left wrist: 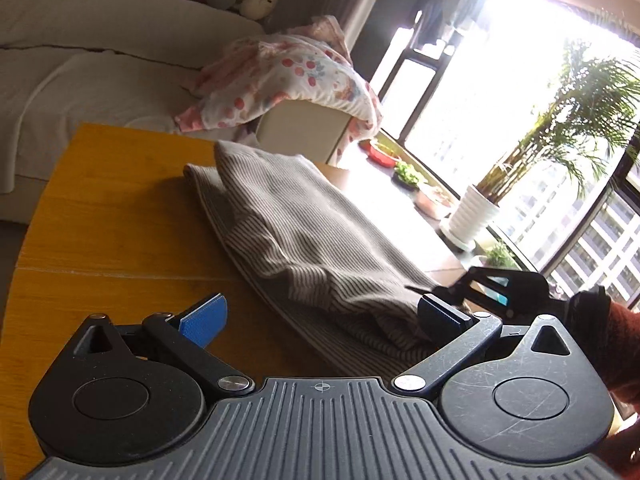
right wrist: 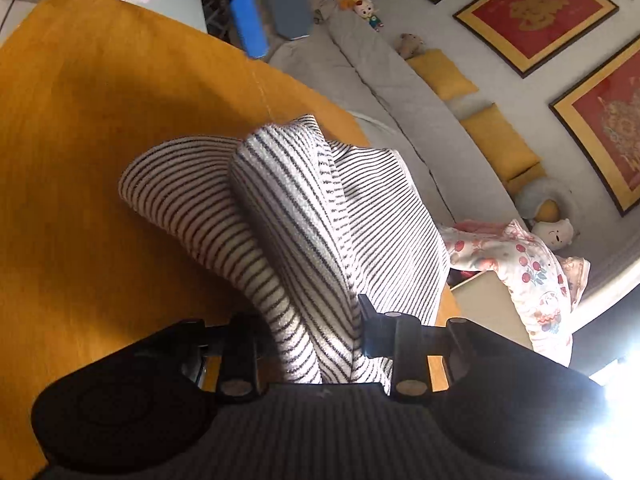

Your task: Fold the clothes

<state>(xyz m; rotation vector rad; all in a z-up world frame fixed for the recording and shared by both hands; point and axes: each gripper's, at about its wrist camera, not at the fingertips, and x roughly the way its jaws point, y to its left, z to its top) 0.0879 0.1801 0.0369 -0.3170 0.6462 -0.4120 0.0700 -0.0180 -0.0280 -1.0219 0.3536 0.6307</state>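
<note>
A black-and-white striped garment (left wrist: 304,232) lies partly folded on the orange wooden table (left wrist: 112,216). My left gripper (left wrist: 320,320) is open, low over the garment's near end, with its blue pads apart and nothing between them. My right gripper (right wrist: 308,332) is shut on a bunched fold of the striped garment (right wrist: 304,216) and holds it lifted above the table (right wrist: 80,140). The right gripper also shows in the left wrist view (left wrist: 496,284), at the garment's right end.
A grey sofa (left wrist: 80,48) with yellow cushions stands behind the table. A floral cloth (left wrist: 296,76) drapes over a box beside it. Potted plants (left wrist: 472,216) stand by the bright window. Framed red pictures (right wrist: 536,12) hang on the wall.
</note>
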